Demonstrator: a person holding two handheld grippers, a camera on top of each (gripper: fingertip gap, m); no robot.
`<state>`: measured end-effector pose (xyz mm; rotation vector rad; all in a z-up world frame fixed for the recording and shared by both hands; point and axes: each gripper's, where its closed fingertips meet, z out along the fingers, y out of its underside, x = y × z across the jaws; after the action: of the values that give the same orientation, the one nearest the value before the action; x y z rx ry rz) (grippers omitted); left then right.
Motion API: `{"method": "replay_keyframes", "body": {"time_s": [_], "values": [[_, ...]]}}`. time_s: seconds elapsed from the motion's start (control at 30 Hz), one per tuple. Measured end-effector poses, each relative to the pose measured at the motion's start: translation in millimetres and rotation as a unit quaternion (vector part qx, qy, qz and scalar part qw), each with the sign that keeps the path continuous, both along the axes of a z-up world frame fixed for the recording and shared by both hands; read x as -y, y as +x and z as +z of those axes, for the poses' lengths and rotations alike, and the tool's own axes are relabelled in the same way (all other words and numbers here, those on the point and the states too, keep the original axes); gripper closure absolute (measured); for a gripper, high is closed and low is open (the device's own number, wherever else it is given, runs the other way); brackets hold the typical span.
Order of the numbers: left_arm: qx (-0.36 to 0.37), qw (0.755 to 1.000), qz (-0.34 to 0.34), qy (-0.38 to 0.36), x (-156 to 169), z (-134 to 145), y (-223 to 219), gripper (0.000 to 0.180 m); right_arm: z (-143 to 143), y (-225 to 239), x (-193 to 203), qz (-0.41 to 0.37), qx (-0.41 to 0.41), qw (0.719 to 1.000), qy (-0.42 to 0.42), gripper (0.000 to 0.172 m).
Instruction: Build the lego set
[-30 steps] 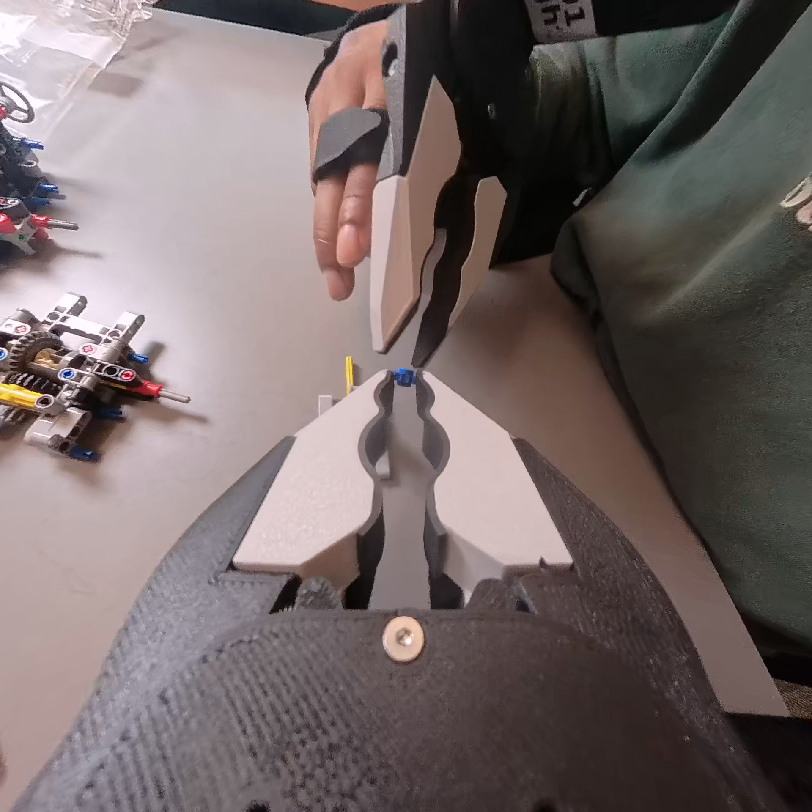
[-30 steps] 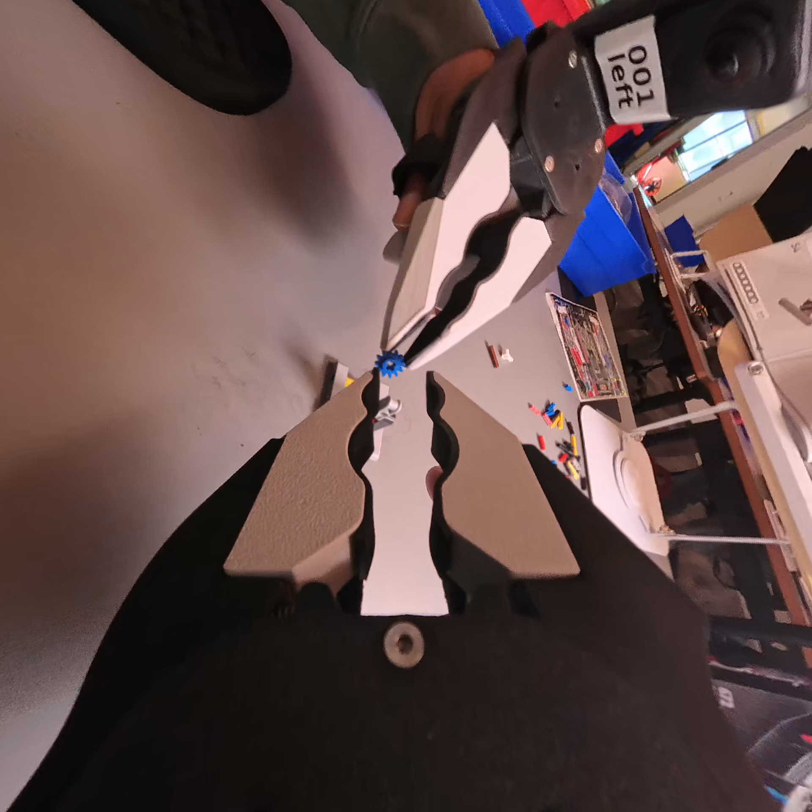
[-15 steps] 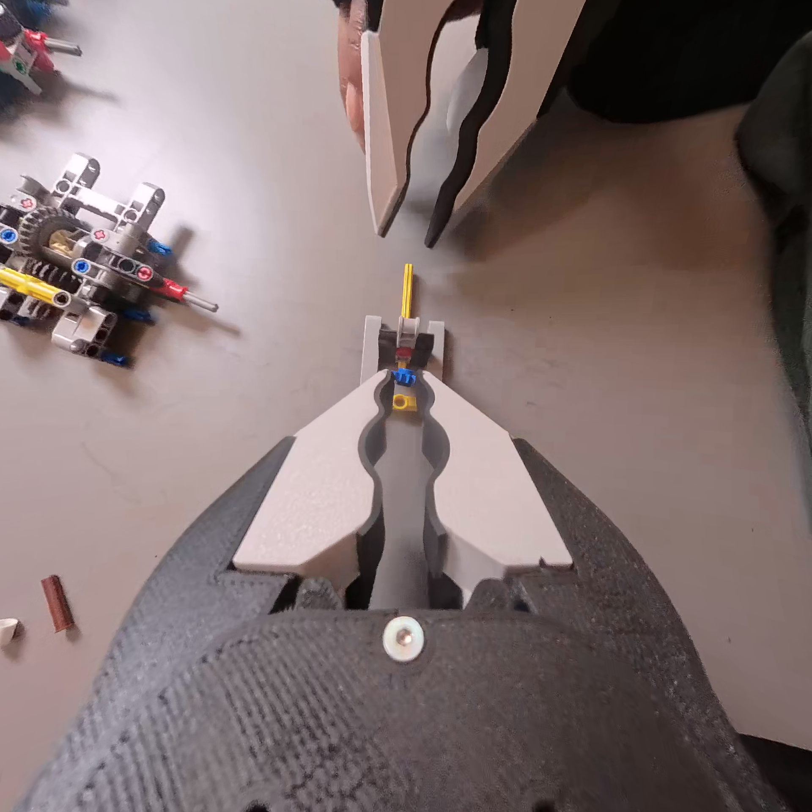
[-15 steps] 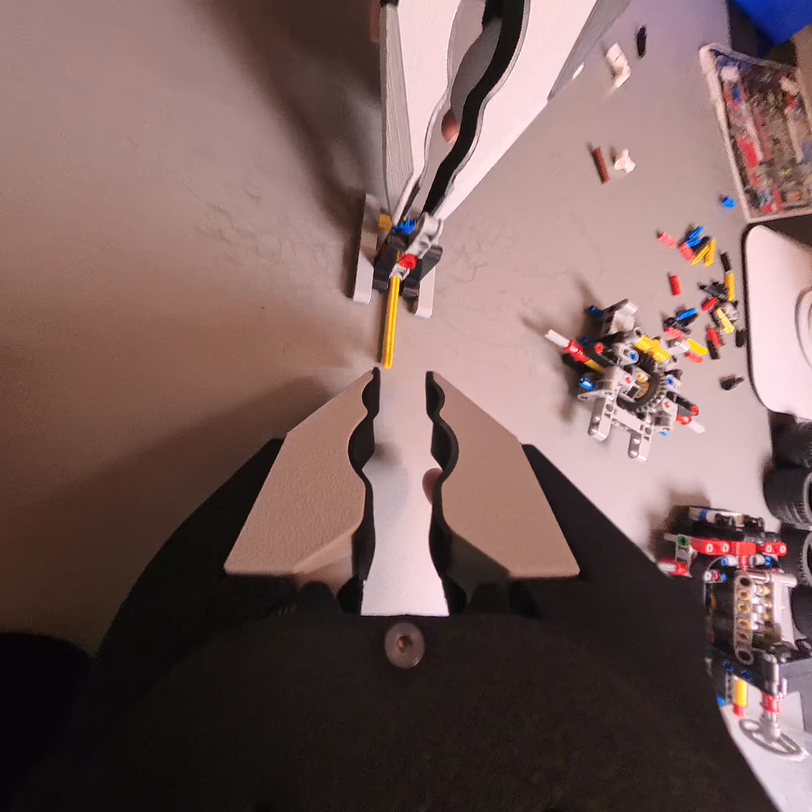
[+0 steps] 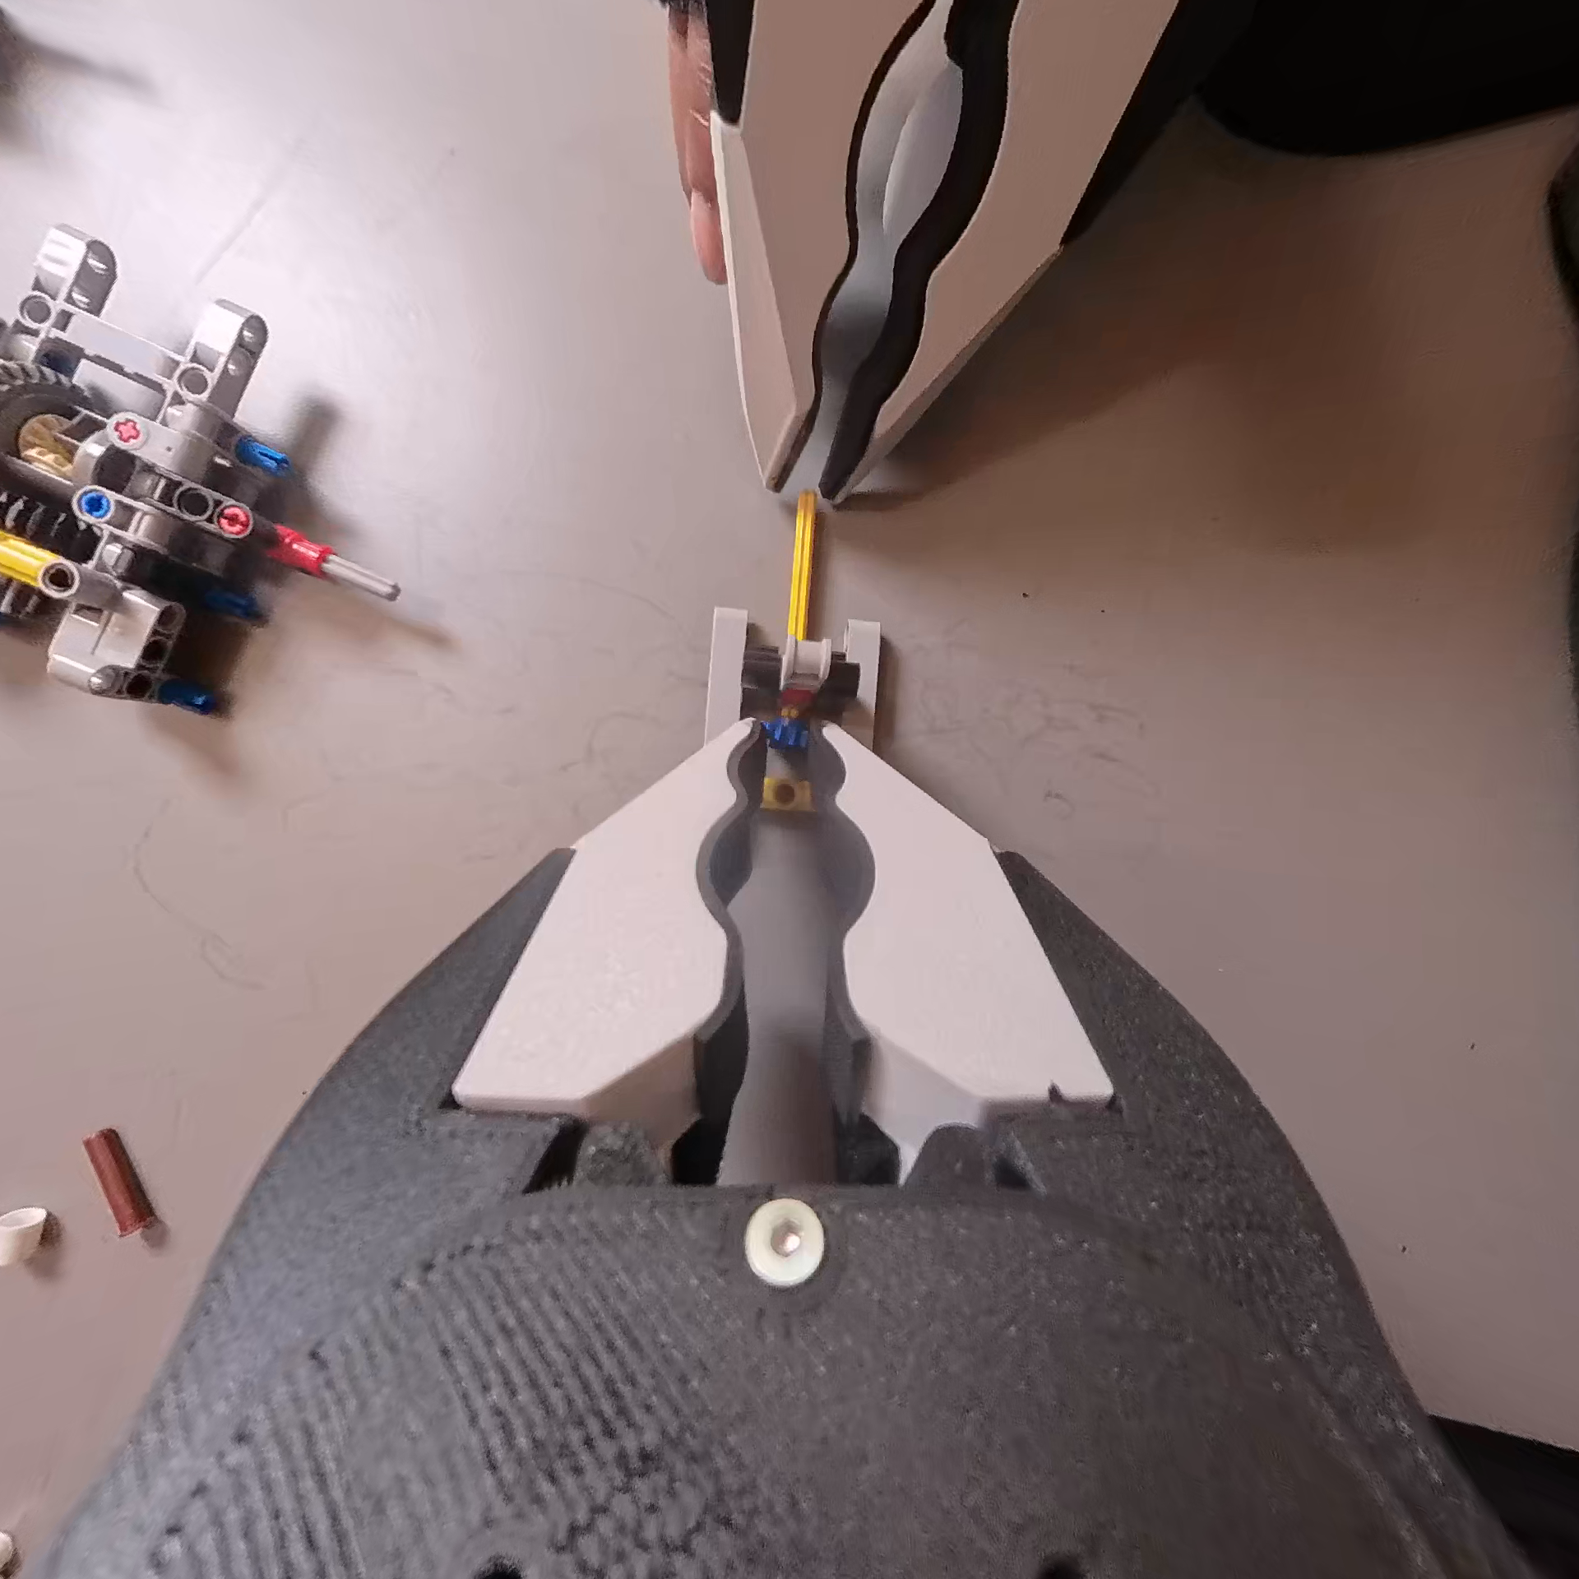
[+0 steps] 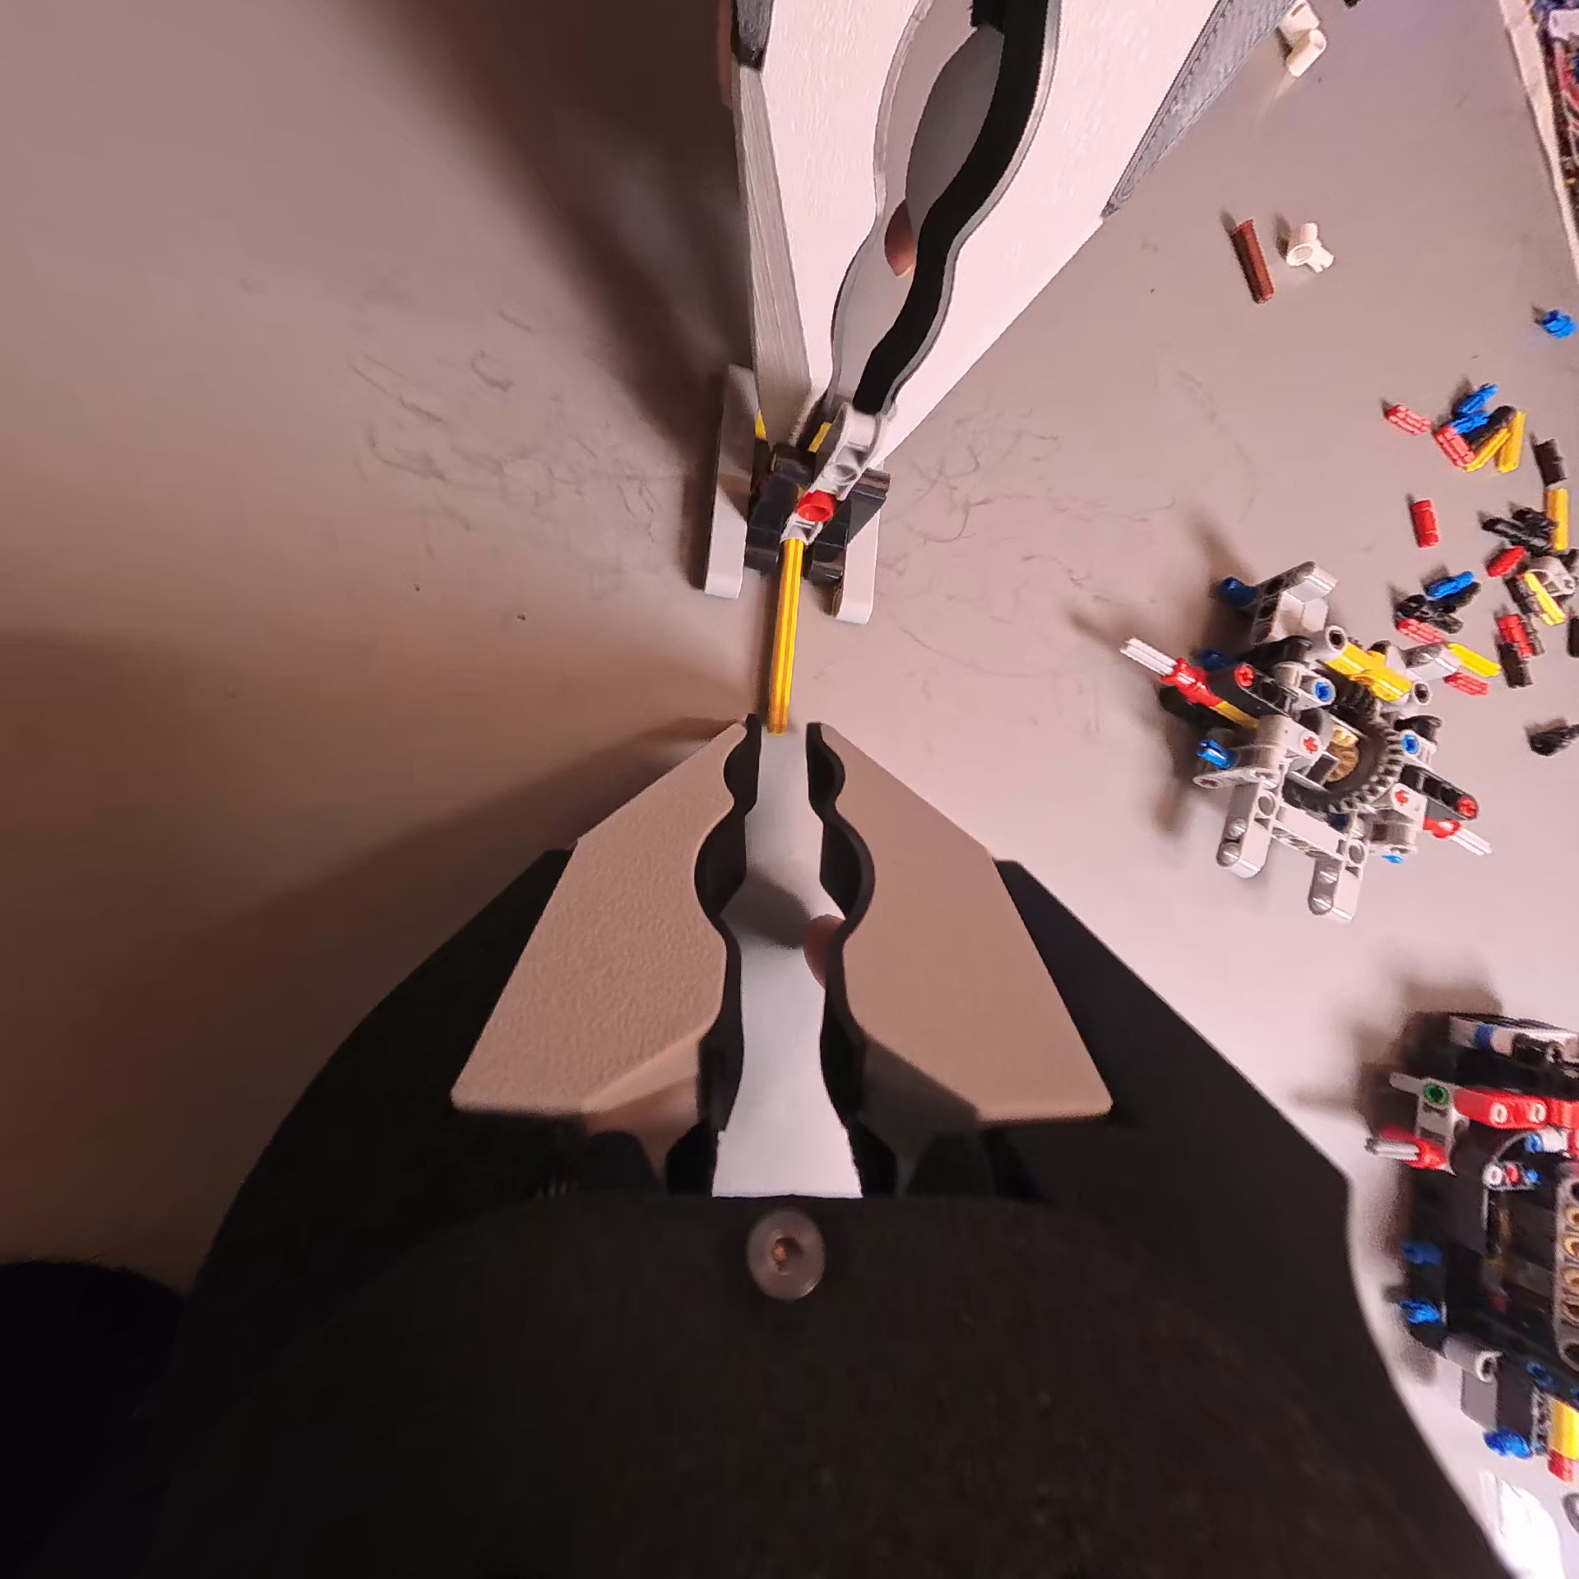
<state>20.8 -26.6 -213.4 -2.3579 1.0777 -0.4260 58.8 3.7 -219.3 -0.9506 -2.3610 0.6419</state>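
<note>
No writing, number or brand can be read in either view. At the upper right edge of the right wrist view lies a printed sheet (image 6: 1557, 94), cut off by the frame and too small and blurred to make out. The only sign-like marks are small red cross shapes set in the round holes of the grey brick assembly (image 5: 128, 430), at the left edge of the left wrist view. The same assembly shows at the right of the right wrist view. These are shapes in the pieces, not lettering.
</note>
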Motion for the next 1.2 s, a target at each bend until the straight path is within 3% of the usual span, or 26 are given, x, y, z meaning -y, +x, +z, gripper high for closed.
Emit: {"method": "replay_keyframes", "body": {"time_s": [0.03, 0.77, 1.2], "values": [[-0.001, 1.000, 0.000, 0.000, -0.1, 0.0, 0.0, 0.172, 0.0, -0.8, 0.7, -0.001, 0.002, 1.000, -0.004, 0.163], [0.004, 1.000, 0.020, -0.004, 2.7, -0.2, -3.5, 0.173, 3.9, -10.1, 3.9, -0.016, -0.011, 0.996, -0.082, 0.170], [-0.004, 1.000, 0.020, -0.004, 1.2, -0.2, -4.2, 0.173, 5.1, -11.7, 4.8, -0.010, -0.024, 0.996, -0.084, 0.170]]}}
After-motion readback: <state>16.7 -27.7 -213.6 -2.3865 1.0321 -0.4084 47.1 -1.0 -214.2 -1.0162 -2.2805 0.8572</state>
